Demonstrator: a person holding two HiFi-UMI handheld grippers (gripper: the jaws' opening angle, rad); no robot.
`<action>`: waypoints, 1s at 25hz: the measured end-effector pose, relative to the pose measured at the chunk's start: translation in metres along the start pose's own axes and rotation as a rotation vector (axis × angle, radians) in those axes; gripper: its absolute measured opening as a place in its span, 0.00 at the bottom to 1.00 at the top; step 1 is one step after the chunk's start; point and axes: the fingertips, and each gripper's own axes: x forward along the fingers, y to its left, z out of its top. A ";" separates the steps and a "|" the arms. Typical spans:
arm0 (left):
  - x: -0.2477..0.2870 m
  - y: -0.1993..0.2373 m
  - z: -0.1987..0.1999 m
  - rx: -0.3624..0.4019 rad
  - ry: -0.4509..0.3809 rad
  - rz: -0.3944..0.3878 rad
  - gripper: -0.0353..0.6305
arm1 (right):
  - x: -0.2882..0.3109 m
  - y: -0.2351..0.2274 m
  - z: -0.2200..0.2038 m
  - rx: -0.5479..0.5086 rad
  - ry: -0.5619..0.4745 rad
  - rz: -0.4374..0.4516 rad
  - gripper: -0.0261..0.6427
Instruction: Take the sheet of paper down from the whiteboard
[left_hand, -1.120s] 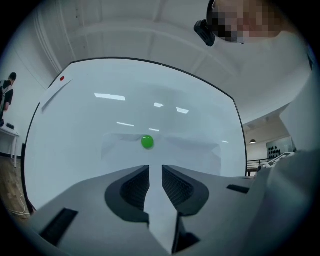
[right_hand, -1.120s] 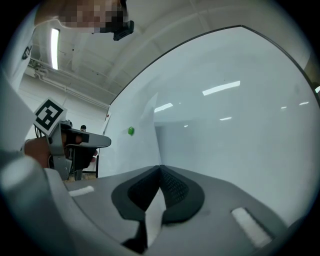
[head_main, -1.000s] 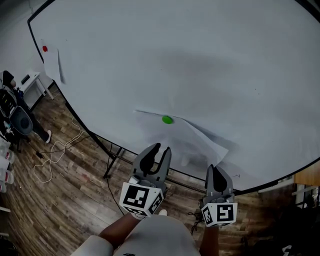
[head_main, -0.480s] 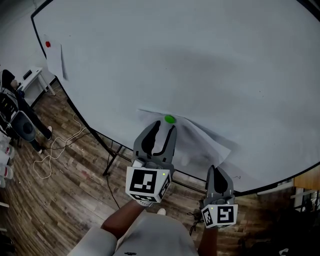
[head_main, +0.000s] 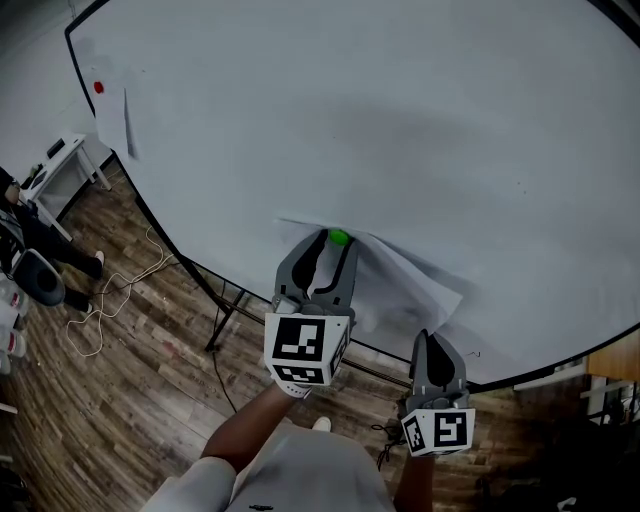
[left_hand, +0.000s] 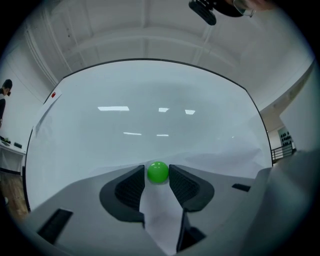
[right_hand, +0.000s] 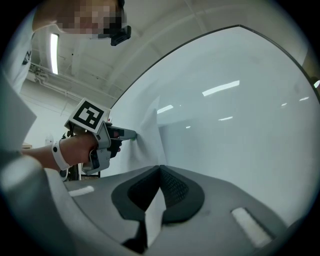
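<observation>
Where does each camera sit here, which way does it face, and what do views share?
Head view: on the person's head, looking steeply down at the whiteboard and floor; shows forearms, left gripper, right gripper.
Left gripper view: rides the left gripper, facing the board; its opening jaws flank the green magnet.
Right gripper view: rides the right gripper, looking along the board; jaws shut on the sheet of paper; left hand shows.
Shared: all three show whiteboard and sheet; head and left gripper views show the magnet.

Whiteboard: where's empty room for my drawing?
Free: the whiteboard right of the red magnet and above the green magnet. Crowded: bottom middle, where the left tongs are opening around that magnet and the right tongs pinch the sheet.
</observation>
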 end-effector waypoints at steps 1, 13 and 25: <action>0.001 0.000 0.000 -0.003 0.000 -0.003 0.29 | 0.000 0.001 0.000 0.000 0.000 0.001 0.06; 0.001 0.001 0.001 -0.016 0.019 -0.058 0.24 | 0.001 0.007 -0.001 0.012 -0.004 0.007 0.06; -0.030 -0.015 -0.006 -0.029 0.033 -0.101 0.24 | -0.010 0.002 0.000 0.079 -0.035 -0.018 0.05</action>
